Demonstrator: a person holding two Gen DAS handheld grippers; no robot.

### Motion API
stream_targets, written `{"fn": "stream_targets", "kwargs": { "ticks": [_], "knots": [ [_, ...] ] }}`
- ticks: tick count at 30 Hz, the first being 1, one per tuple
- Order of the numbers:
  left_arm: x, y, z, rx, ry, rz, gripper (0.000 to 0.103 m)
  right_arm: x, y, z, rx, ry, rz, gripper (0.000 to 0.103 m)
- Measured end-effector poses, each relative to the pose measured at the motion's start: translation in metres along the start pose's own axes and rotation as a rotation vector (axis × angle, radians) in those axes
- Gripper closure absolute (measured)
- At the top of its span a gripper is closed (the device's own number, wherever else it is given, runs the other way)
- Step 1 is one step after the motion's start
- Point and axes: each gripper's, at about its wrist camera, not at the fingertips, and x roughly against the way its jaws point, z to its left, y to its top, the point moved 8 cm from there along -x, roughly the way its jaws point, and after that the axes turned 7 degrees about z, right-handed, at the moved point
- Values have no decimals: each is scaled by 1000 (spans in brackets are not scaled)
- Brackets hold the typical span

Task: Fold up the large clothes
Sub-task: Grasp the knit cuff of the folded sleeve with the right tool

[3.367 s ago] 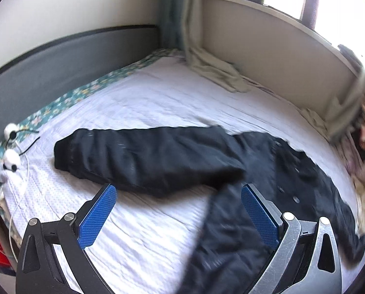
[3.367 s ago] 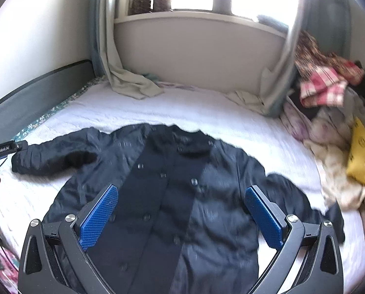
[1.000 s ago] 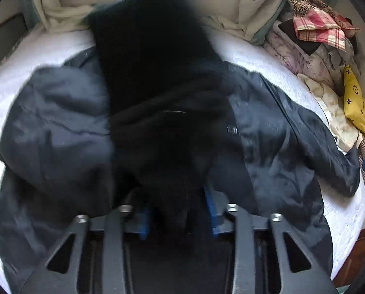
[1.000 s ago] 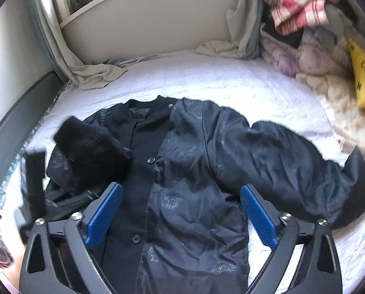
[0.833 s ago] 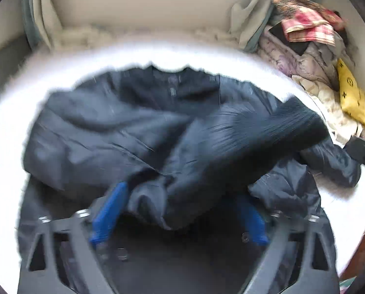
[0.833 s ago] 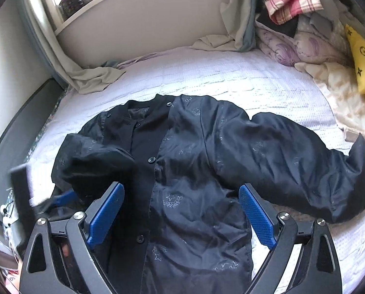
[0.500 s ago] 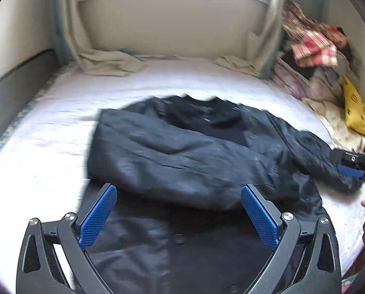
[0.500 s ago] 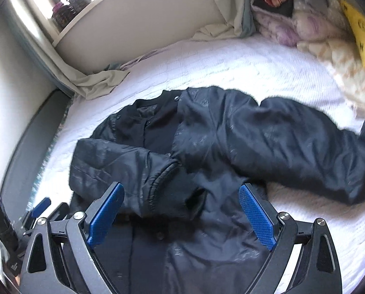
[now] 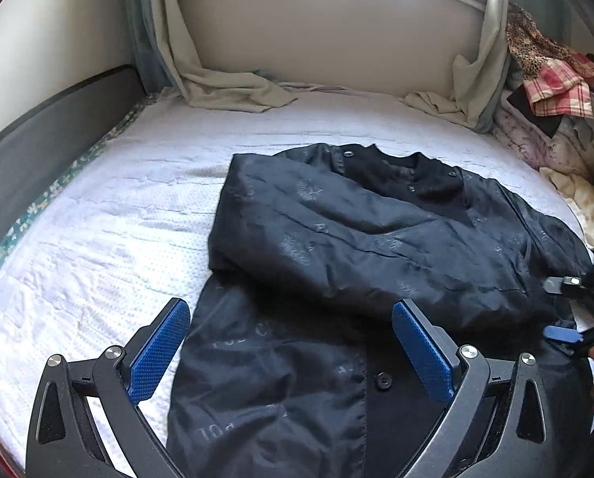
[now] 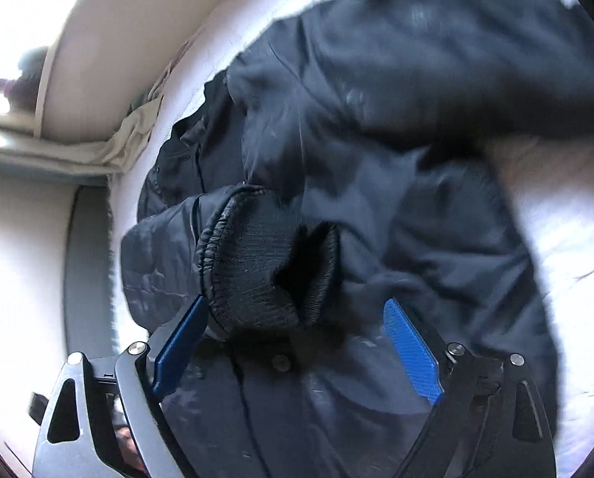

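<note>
Since a second ago the left sleeve (image 9: 356, 247) got swung across and now lies folded over the chest of the black jacket (image 9: 281, 378), which is spread out on the white bedspread (image 9: 109, 231). Left gripper (image 9: 293, 352) let go of it, jaws just opened up wide with nothing clamped, hovering over the jacket's lower front. Right gripper (image 10: 297, 342) has dropped in close over the ribbed cuff (image 10: 265, 271) at the end of that folded sleeve; its jaws have just been closing a bit but are still apart, cuff sitting between the blue pads (image 10: 412, 352), left one about touching it. Pile of laundry (image 9: 555, 91) on the far right by the curtain (image 9: 472, 91).
</note>
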Motion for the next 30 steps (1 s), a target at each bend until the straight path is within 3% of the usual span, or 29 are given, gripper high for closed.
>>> {"fn": "stream_targets", "kwargs": {
  "ticks": [4,6,11,17,24,30],
  "knots": [
    [2,3,-13,-22,-14,-8,0,-12,11,8,5,14,-17,17],
    [1,3,-16,-30,-13,-3,0,-19,17,10,8,15,-27,23],
    [1,-2,-25,-38,-28,15,0,-35,18,30,129,-54,-13,70],
    [1,-3,-27,-16,-42,31,0,-30,22,72,353,-237,-96,92],
    [-10,-5,-20,26,-42,69,0,-3,52,112,549,-310,-240,94],
    [-26,-2,3,101,-31,115,0,-40,56,70,484,-388,-125,90]
  ]
}}
